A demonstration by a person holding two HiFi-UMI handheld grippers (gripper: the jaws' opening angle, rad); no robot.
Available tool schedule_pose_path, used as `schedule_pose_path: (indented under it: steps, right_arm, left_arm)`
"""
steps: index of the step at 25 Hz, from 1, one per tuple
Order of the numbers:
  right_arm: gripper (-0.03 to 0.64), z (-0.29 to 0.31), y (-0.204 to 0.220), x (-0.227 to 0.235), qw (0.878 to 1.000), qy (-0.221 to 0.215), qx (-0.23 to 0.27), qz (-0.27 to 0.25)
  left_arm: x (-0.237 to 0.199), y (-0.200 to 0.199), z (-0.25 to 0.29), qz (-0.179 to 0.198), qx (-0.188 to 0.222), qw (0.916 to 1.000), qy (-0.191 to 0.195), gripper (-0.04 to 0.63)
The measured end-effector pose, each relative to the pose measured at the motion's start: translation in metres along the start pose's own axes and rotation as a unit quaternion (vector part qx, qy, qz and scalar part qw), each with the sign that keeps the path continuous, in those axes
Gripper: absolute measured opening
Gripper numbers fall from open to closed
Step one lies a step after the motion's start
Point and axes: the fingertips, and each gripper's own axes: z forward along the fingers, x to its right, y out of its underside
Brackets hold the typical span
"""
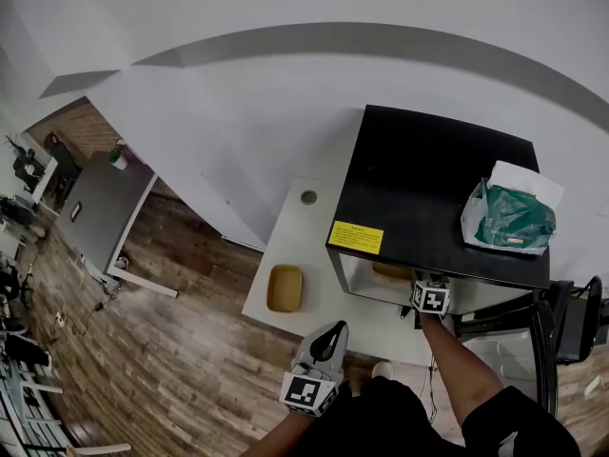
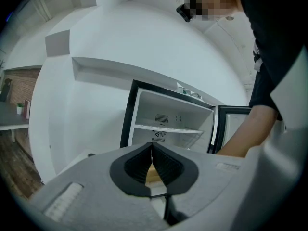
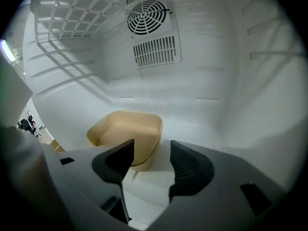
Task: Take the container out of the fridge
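A tan, open-topped container point(image 3: 126, 134) sits on the floor of the white fridge interior; in the head view it shows as a tan patch point(image 1: 390, 270) inside the black fridge point(image 1: 438, 184). My right gripper point(image 3: 151, 160) reaches into the fridge and is open. The container's near right corner shows in the gap between the jaws; I cannot tell whether they touch it. My left gripper point(image 2: 152, 150) is shut on nothing, held back in front of the open fridge point(image 2: 168, 124), low in the head view point(image 1: 328, 336).
A second tan container point(image 1: 284, 288) lies on the white table point(image 1: 304, 231) left of the fridge. A green and white bag point(image 1: 509, 219) rests on the fridge top. The fridge door point(image 2: 236, 129) hangs open at right. A wire shelf point(image 3: 72, 18) and fan vent point(image 3: 147, 17) are above the container.
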Motion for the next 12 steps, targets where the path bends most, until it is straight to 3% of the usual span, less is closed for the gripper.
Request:
schedule_pose_path:
  steps: [7, 12]
  right_arm:
    - [0.225, 0.007, 0.001, 0.000, 1.000, -0.006, -0.005, 0.021]
    - [0.124, 0.008, 0.001, -0.008, 1.000, -0.016, -0.014, 0.014]
  left_arm:
    - [-0.006, 0.007, -0.013, -0.002, -0.008, 0.9999, -0.013, 0.017]
    - [-0.004, 0.004, -0.015, -0.007, -0.002, 1.0000, 0.005, 0.017]
